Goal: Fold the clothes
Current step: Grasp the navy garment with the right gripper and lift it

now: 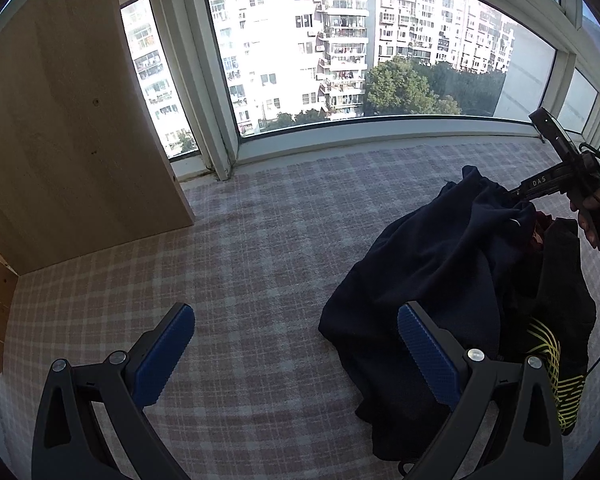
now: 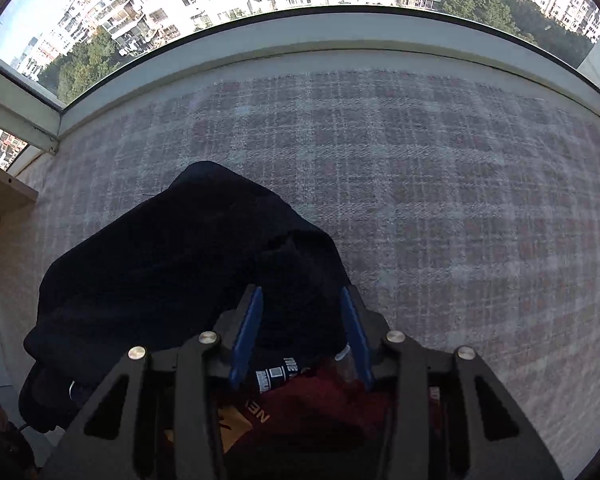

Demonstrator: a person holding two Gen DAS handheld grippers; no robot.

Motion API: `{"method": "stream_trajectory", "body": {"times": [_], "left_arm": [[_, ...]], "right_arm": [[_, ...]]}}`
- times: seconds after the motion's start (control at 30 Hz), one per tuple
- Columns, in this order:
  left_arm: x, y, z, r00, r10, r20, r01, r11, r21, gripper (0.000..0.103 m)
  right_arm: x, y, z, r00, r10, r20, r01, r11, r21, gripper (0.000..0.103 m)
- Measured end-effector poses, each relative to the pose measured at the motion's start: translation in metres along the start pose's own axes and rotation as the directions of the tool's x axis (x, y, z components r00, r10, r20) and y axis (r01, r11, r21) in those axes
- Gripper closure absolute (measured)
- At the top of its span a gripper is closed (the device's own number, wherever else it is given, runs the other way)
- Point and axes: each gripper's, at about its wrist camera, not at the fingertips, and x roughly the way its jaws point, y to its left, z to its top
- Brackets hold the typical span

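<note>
A dark navy garment [image 1: 428, 280] lies heaped on the plaid cloth at the right, lifted at its top. My right gripper [image 1: 512, 196] pinches that top edge in the left wrist view. In the right wrist view the navy garment [image 2: 172, 256] fills the space between the blue pads of my right gripper [image 2: 300, 320], which is closed on a thick fold. A red garment [image 2: 324, 404] and a black one with yellow lines [image 1: 552, 364] lie under it. My left gripper [image 1: 296, 348] is open and empty, low over the cloth left of the pile.
A plaid pink-and-grey cloth [image 1: 236, 248] covers the surface up to the window sill [image 1: 340, 136]. A wooden panel [image 1: 72, 120] stands at the left. The window frame [image 2: 300, 36] bounds the far edge.
</note>
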Motion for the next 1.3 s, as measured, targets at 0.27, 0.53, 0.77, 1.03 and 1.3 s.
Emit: {"method": "stream_trajectory", "body": {"times": [0.27, 0.53, 0.77, 1.03, 1.3], "left_arm": [[0.005, 0.000, -0.001, 1.000, -0.001, -0.016, 0.001, 1.000, 0.000, 0.001], [0.001, 0.002, -0.002, 1.000, 0.004, -0.009, -0.004, 1.000, -0.002, 0.001], [-0.002, 0.005, -0.003, 1.000, 0.002, -0.007, -0.002, 1.000, -0.010, 0.001], [-0.014, 0.010, 0.001, 0.999, -0.029, 0.038, 0.029, 0.999, -0.015, 0.001], [-0.018, -0.004, 0.020, 0.973, -0.229, 0.029, 0.225, 0.969, 0.099, 0.001]], "right_arm": [[0.016, 0.019, -0.002, 0.996, -0.085, -0.023, 0.083, 0.993, -0.086, 0.059], [-0.012, 0.026, -0.009, 0.997, 0.008, 0.070, -0.004, 0.998, -0.060, 0.097], [-0.068, 0.063, -0.030, 0.971, 0.098, 0.218, -0.083, 0.994, -0.075, 0.097], [-0.128, 0.158, -0.096, 0.926, 0.232, 0.298, -0.154, 0.952, -0.263, 0.097], [-0.128, 0.196, -0.170, 0.928, 0.279, 0.247, -0.181, 0.917, -0.355, 0.097]]}}
